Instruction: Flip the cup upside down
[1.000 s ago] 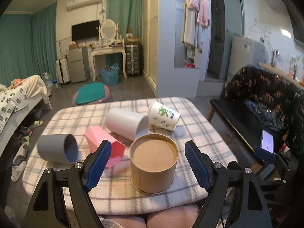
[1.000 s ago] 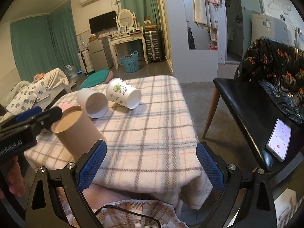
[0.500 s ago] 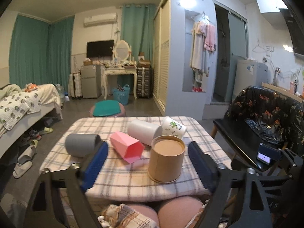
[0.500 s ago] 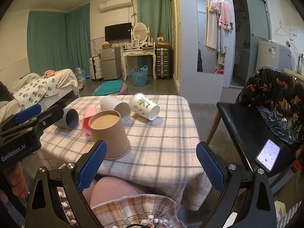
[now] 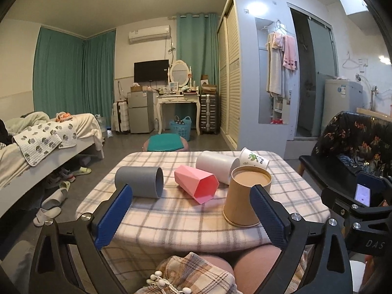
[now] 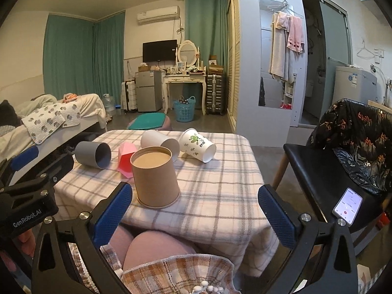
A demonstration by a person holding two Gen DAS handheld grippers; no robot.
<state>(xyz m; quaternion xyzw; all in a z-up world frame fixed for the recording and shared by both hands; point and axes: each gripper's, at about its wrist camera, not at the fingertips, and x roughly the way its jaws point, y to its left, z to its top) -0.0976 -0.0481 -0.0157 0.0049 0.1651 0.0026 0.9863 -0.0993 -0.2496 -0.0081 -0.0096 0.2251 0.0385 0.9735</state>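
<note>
Brown cup (image 5: 246,197) stands upside down at near edge of surface (image 5: 171,215), w/ grey cup (image 5: 138,181), pink cup (image 5: 196,186), white cup (image 5: 216,169) and printed cup (image 5: 254,160) lying on sides behind. Left tongs (image 5: 191,215) wide open, empty. Right tongs (image 6: 196,214) wide open, empty.

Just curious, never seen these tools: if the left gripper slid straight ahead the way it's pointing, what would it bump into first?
Probably the pink cup lying on the table, roughly centred ahead of the open left gripper. Depth is unclear.
</note>
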